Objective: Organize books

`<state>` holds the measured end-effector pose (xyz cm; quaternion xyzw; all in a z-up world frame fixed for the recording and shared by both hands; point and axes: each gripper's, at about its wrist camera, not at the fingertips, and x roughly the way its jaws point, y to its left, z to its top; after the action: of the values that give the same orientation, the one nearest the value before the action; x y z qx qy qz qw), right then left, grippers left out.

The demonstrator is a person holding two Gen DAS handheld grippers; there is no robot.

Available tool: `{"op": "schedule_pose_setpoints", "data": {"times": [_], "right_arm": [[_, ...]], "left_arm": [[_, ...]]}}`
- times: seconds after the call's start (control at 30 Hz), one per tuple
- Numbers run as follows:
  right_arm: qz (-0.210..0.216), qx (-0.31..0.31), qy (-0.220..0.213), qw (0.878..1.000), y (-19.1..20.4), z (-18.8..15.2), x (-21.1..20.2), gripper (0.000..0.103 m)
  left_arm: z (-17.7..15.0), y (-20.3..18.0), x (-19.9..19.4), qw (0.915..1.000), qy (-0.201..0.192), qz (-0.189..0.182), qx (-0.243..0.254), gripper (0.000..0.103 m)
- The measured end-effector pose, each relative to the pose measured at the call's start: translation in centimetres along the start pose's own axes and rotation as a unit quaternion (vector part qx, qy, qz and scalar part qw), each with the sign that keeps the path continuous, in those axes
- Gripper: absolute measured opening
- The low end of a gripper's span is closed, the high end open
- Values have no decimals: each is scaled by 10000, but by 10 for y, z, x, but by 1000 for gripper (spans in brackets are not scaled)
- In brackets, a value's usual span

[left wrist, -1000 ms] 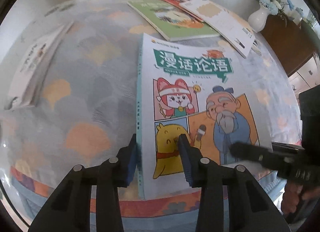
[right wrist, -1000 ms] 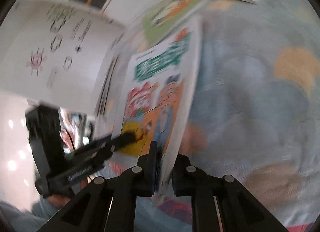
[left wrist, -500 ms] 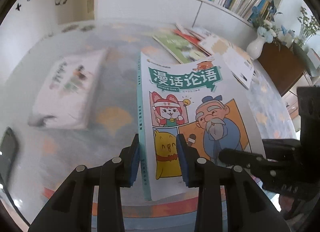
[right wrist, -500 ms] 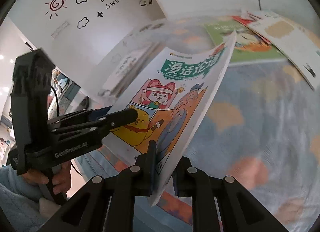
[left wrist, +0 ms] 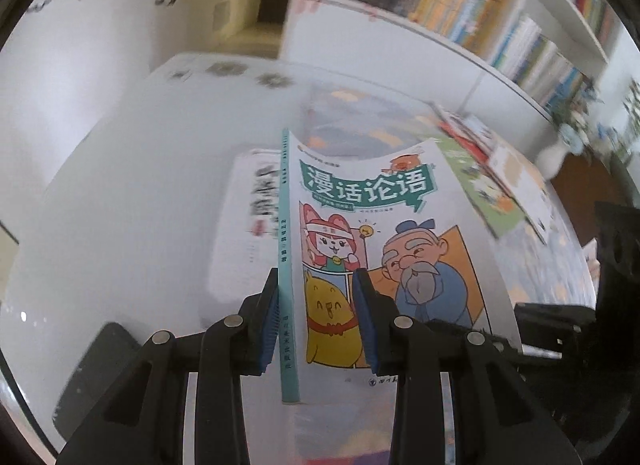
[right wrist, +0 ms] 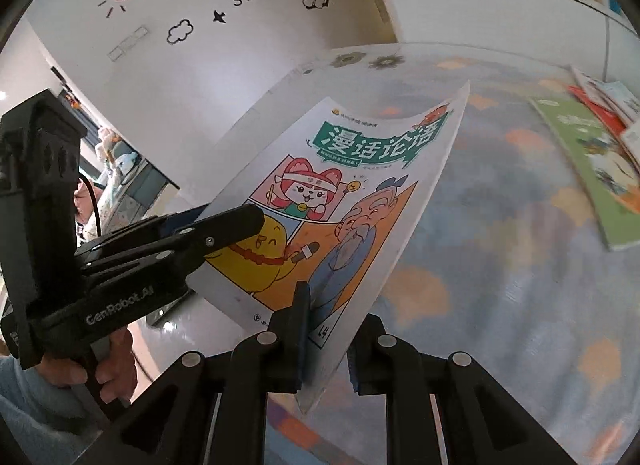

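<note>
**Comic book held in the air by both grippers**

The comic book [left wrist: 384, 241] hangs clear of the table [right wrist: 520, 233], cover facing up, gripped at its lower edge from two sides. The left gripper [left wrist: 316, 317] is narrowed around the teal spine corner: one blue pad lies against the spine, the other presses on the cover over the yellow chick. The right gripper [right wrist: 324, 337] pinches the opposite lower corner, its jaws nearly together with only the thin free edge of the pages between them (the far pad is partly hidden behind the paper). The upper edge of the cover curls in a shallow arc, and its top right corner droops toward the tablecloth.

In the right wrist view, the left gripper comes in from the left with a hand [right wrist: 108, 365] around its handle.

Below and left of the spine a white book [left wrist: 256, 217] lies flat on the pale part of the table, its near edge blurred. A dark flat object [left wrist: 92, 377] sits near the table's front edge. To the right, well apart from the held book, a green book [right wrist: 592, 169] and several others [left wrist: 472, 133] fan out near the far rim. Between the white book and that fan the patterned cloth lies open. Behind the table stands a white bookshelf [left wrist: 460, 13] full of books.
</note>
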<state>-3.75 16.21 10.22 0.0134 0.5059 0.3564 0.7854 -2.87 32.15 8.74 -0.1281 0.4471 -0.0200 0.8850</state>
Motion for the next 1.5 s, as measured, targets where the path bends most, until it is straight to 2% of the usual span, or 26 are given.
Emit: {"op": "schedule_pose_setpoints", "data": {"times": [0.13, 0.33, 0.57, 0.7, 0.9, 1.17, 1.4, 1.5], "right_arm": [[-166, 14, 121, 9998, 13, 11, 26, 15], [-350, 138, 298, 9988, 23, 28, 59, 15], [-439, 180, 426, 9980, 21, 29, 75, 16], [-357, 333, 472, 9977, 13, 26, 75, 18], [-336, 422, 475, 9974, 10, 25, 73, 19], [-291, 369, 447, 9979, 13, 27, 78, 21], [-344, 304, 481, 9978, 14, 30, 77, 21], [-503, 280, 431, 9974, 16, 30, 75, 21]], "left_arm": [[11, 33, 24, 9994, 277, -54, -215, 31], [11, 55, 52, 9972, 695, -43, -274, 31], [14, 82, 75, 9931, 1048, -106, -525, 31], [18, 87, 80, 9927, 1010, -232, -618, 32], [21, 88, 82, 9940, 900, -202, -583, 33], [21, 89, 80, 9936, 947, -126, -605, 33], [24, 83, 84, 9938, 961, -67, -549, 36], [26, 76, 87, 9939, 1010, -56, -449, 36]]}}
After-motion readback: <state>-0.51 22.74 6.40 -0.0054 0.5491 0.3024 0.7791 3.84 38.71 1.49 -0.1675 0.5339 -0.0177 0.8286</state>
